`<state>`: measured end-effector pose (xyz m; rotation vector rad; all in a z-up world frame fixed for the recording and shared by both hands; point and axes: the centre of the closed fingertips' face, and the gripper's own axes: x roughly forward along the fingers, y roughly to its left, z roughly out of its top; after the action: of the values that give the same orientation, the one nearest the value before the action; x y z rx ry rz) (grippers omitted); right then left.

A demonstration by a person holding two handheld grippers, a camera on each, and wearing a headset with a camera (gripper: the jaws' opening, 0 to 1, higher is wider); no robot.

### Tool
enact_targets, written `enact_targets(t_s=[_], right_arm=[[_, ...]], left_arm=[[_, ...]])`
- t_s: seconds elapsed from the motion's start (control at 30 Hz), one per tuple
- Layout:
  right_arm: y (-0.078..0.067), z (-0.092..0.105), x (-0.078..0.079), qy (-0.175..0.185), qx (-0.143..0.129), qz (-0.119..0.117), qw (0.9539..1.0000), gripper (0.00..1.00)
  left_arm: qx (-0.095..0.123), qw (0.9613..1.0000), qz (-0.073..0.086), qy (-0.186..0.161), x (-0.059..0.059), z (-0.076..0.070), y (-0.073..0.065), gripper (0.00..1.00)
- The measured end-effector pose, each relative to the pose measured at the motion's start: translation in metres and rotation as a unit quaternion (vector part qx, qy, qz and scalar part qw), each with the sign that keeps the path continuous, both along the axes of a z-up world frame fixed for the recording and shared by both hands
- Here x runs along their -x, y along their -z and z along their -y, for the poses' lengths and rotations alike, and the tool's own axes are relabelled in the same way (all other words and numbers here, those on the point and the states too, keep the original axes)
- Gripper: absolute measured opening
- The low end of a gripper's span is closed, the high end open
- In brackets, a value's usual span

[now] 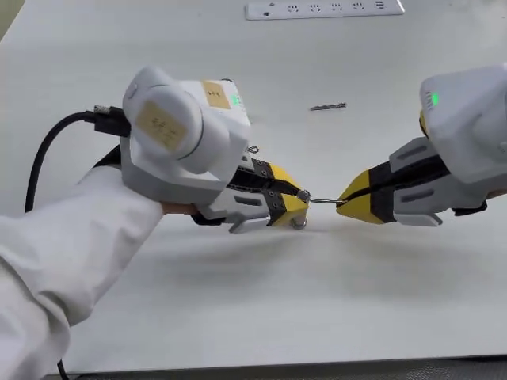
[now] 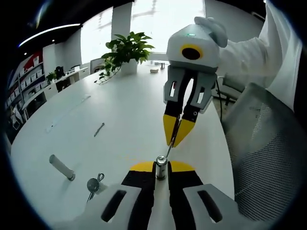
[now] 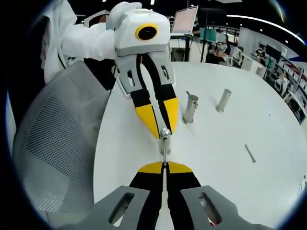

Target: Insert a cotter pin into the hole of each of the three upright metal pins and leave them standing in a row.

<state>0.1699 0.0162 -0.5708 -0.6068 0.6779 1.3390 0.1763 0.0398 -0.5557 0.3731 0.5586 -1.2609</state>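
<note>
The left tongs (image 1: 295, 204) are pressed onto a short metal pin (image 2: 161, 167), which is gripped upright between the yellow tips near the middle of the white counter (image 1: 238, 301); whether its foot rests on the counter cannot be told. The right tongs (image 1: 347, 204) are pinched on one end of a thin cotter pin (image 1: 323, 201), which is pointed left at the held metal pin. Its free tip is seen touching the top of that pin, though entry into the hole cannot be made out. In the right gripper view a second metal pin (image 3: 190, 109) and a third metal pin (image 3: 223, 100) are seen standing upright beyond the left tongs, near each other but apart. A loose cotter pin (image 1: 327, 106) is laid farther back, and a power strip (image 1: 325, 8) is placed at the far edge.
</note>
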Motion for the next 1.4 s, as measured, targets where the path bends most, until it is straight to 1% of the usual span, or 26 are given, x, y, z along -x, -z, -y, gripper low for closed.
enact_targets(t_s=[0.1,0.23,0.33,0.4,0.47,0.57,0.63,0.77,0.87,1.0,1.07,1.1,1.3,1.33,1.4], right_arm=[[0.0,0.0,0.001,-0.001,0.002,0.001,1.0,0.0],[-0.005,0.001,-0.002,0.003,-0.003,0.004,1.0,0.0],[-0.005,0.0,-0.003,0.001,-0.001,0.006,1.0,0.0],[-0.004,-0.002,-0.002,0.003,-0.004,0.003,1.0,0.0],[-0.002,-0.005,0.0,0.004,-0.004,0.001,1.0,0.0],[-0.001,-0.011,0.003,0.01,-0.006,0.0,0.9999,0.0],[-0.001,-0.014,0.005,0.015,-0.008,-0.001,0.9998,0.0],[-0.002,-0.021,0.007,0.018,-0.015,0.003,0.9997,0.0],[-0.001,-0.02,0.005,0.02,-0.013,0.002,0.9997,0.0],[-0.001,-0.02,0.004,0.006,-0.007,0.008,0.9999,0.0],[-0.001,-0.022,0.004,-0.003,-0.002,0.011,0.9999,0.0],[-0.001,-0.023,0.004,-0.006,-0.001,0.013,0.9999,0.0],[0.0,-0.026,0.003,-0.019,0.001,0.014,0.9997,0.0],[0.001,-0.026,0.003,-0.023,0.004,0.017,0.9996,0.0],[0.001,-0.027,0.003,-0.032,0.007,0.025,0.9992,0.0]], left_arm=[[0.0,1.0,0.0,0.002,0.0,0.0,0.0,0.06],[0.0,1.0,-0.001,0.003,0.0,0.0,0.0,0.06],[0.0,1.0,-0.001,0.001,0.0,0.0,0.0,0.06],[0.001,1.0,-0.004,-0.002,0.0,0.001,0.0,0.06],[0.004,0.9995,-0.026,-0.019,0.0,0.0,0.001,0.06],[0.006,0.9991,-0.034,-0.025,0.001,0.0,0.001,0.06],[0.005,0.9991,-0.036,-0.024,0.002,0.0,0.001,0.06],[0.002,0.9993,-0.032,-0.017,0.004,0.0,0.001,0.06],[-0.002,0.9997,-0.023,-0.009,0.004,0.0,0.002,0.06],[-0.013,0.9998,-0.012,0.005,0.006,0.0,0.002,0.06],[-0.018,0.9997,-0.002,0.016,0.006,0.0,0.002,0.06],[-0.021,0.9996,0.0,0.019,0.007,0.0,0.003,0.06],[-0.027,0.9993,0.002,0.025,0.008,0.0,0.003,0.06],[-0.03,0.9992,0.004,0.026,0.008,0.0,0.003,0.06],[-0.031,0.9992,0.003,0.025,0.008,-0.001,0.003,0.06]])
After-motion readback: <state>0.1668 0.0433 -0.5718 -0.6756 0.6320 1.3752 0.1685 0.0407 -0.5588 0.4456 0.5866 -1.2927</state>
